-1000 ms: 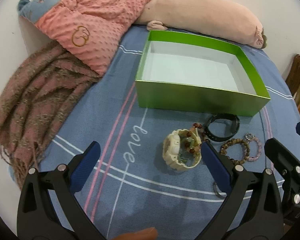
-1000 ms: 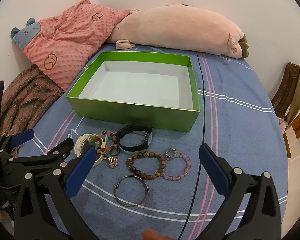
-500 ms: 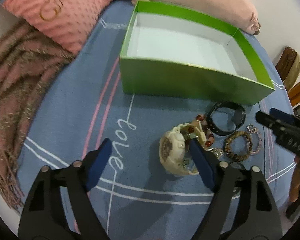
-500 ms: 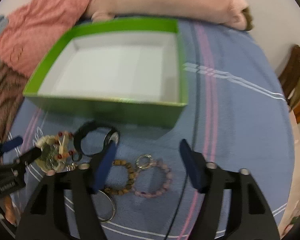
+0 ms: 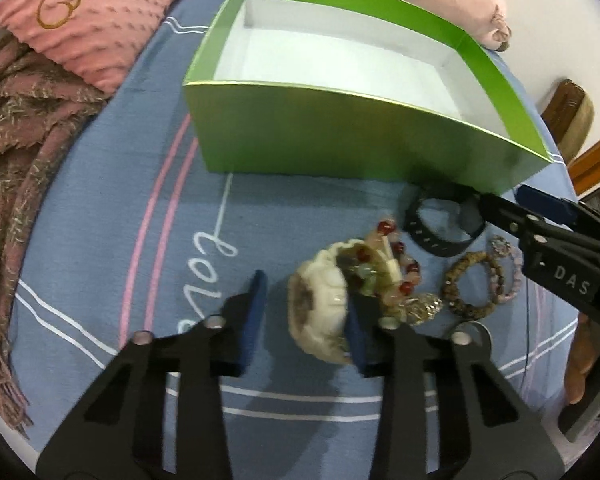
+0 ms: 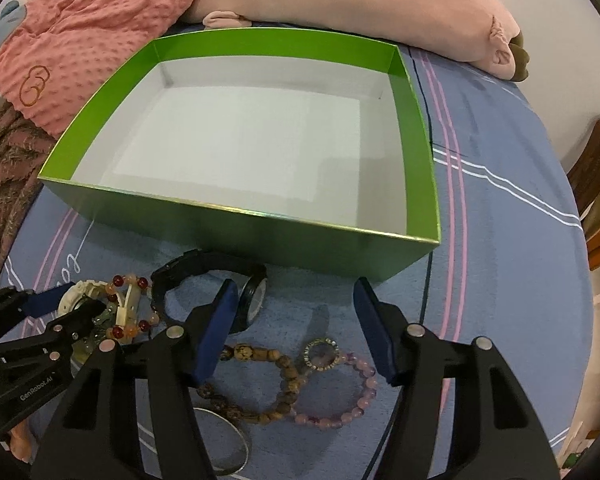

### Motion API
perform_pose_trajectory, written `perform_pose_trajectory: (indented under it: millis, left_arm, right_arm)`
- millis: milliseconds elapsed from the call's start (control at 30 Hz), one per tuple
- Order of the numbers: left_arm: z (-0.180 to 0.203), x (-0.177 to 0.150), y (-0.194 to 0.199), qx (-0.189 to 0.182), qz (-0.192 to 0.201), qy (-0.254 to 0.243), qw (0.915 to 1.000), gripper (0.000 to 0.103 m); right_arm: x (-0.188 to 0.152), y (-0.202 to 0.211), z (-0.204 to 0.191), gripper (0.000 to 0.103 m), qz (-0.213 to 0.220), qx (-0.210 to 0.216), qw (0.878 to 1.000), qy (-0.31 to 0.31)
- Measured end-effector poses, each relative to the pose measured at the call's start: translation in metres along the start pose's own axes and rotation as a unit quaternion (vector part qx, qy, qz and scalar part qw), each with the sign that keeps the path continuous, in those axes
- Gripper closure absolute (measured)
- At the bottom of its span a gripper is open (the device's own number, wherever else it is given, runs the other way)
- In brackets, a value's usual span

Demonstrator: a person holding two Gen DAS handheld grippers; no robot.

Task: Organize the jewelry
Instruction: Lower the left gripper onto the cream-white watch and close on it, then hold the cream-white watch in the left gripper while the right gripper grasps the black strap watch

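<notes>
While its jaws are closing, the left gripper (image 5: 304,314) has the cream watch (image 5: 320,308) between its pads, one pad at the watch's right flank, the other not yet touching. That watch looks chunky, stiff and fairly light; its case sides are the sound place to grip, though the red-and-clear bead bracelet (image 5: 396,256) draped over it may snag and come along. Just right of it lie the wooden bead bracelet (image 5: 474,286) and a black watch (image 5: 440,224), where the right gripper (image 6: 296,322) hangs with jaws apart, holding nothing, its left pad beside the watch face. Beyond both stands the empty green box (image 5: 364,140), its near wall to be cleared.
</notes>
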State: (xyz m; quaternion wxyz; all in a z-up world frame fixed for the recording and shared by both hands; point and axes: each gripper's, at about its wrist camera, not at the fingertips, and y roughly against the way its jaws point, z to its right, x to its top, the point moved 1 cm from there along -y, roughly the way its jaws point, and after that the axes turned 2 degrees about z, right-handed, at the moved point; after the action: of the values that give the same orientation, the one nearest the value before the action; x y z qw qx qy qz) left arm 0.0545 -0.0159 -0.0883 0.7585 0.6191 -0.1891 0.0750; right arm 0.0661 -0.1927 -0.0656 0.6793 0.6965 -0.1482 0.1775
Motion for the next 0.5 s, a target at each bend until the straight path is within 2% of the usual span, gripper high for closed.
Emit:
perform_pose_trajectory:
  millis: [33, 100, 300, 433, 500]
  left_arm:
    - [0.003, 0.001, 0.001, -0.003, 0.001, -0.002, 1.0, 0.078]
    - [0.005, -0.002, 0.004, -0.003, 0.002, -0.007, 1.0, 0.078]
    - [0.005, -0.006, 0.019, -0.049, 0.02, 0.001, 0.9986, 0.078]
    - [0.004, -0.004, 0.039, -0.047, 0.046, -0.004, 0.9978, 0.078]
    - [0.002, -0.003, 0.041, -0.046, 0.044, -0.004, 0.998, 0.078]
  right_arm:
    - [0.0, 0.001, 0.0, 0.041, 0.002, 0.001, 1.0, 0.0]
    - [0.0, 0.002, -0.001, 0.041, 0.005, -0.001, 1.0, 0.002]
    - [-0.002, 0.007, 0.0, 0.041, 0.01, 0.009, 1.0, -0.003]
    - [-0.006, 0.019, -0.001, 0.041, 0.019, 0.029, 0.999, -0.002]
    - [-0.008, 0.026, -0.004, 0.041, 0.023, 0.042, 0.999, 0.007]
